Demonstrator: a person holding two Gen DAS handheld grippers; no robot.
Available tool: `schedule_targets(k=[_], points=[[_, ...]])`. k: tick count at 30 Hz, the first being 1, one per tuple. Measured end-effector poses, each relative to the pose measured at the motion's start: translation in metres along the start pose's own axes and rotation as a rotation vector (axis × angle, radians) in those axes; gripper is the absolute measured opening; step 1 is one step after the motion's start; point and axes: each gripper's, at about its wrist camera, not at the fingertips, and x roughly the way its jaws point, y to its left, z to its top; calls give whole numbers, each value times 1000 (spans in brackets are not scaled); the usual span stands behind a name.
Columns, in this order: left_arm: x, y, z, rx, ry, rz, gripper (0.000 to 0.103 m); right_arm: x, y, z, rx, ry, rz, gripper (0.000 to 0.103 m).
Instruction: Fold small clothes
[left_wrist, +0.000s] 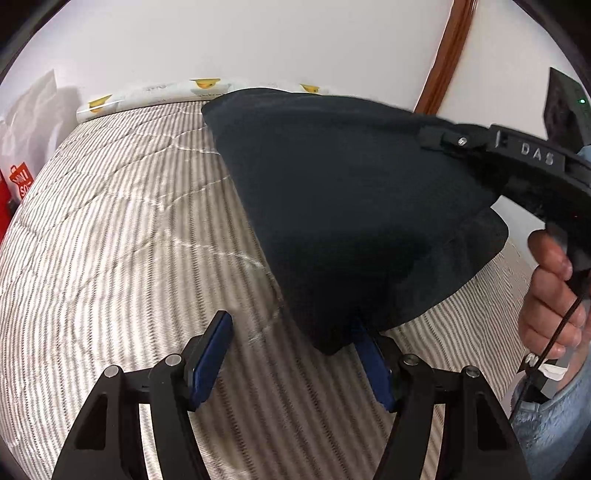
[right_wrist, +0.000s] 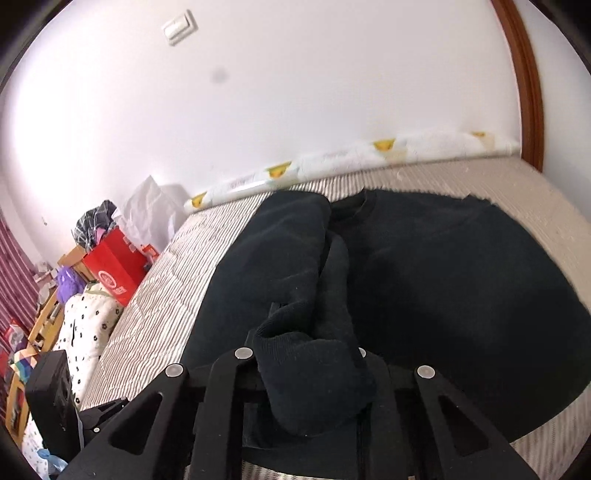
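A black sweater (left_wrist: 351, 206) hangs lifted over the striped bed (left_wrist: 110, 229). In the left wrist view my left gripper (left_wrist: 291, 354) is open, its blue pads (left_wrist: 212, 354) spread wide; the sweater's lower tip hangs over the right pad. My right gripper (left_wrist: 443, 140) comes in from the right, shut on the sweater's upper edge. In the right wrist view the sweater (right_wrist: 443, 280) spreads over the bed (right_wrist: 162, 295), and a ribbed cuff or hem (right_wrist: 306, 362) is bunched between my right gripper's jaws, hiding the fingertips.
A rolled white mat with yellow ducks (right_wrist: 332, 162) lies along the wall at the bed's far edge. A red bag (right_wrist: 118, 269), a floral quilt (right_wrist: 88, 325) and clutter stand left of the bed. A wooden door frame (right_wrist: 524, 85) is at the right.
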Motion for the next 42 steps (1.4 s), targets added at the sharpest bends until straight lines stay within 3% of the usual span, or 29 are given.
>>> schedule_targets(k=[11,15,19,24,27,29,32,35,39,40,42], points=[[15,-54,18,90,-12,-21,65,-48,-95,18,96,-121,-143,16],[25,-72,19,135,7,-45,64,-69,-130,13,106,-157,-245,16],[30,-85,19,158,-8,-48,64,-79,-178,-2,163,-135,-280,16],[34,-91,20,150,-14,-40,58,-68,-202,-21,185,-95,-267,17],[33,-90,19,132,-12,-45,51,-69,-207,-24,212,-94,-265,25],[32,-94,17,125,-14,-52,41,-74,-209,-26,236,-87,-277,44],[30,-99,15,119,-30,-46,34,-81,-213,-33,272,-63,-272,63],[29,-102,13,100,-55,-34,27,-73,-217,-40,320,-25,-229,67],[24,-95,17,66,-89,-50,21,-50,-223,-43,421,5,-142,60],[21,-92,17,57,-102,-54,20,-46,-220,-40,423,-4,-117,44],[14,-85,20,52,-131,-44,19,-41,-204,-30,373,-17,-146,31]])
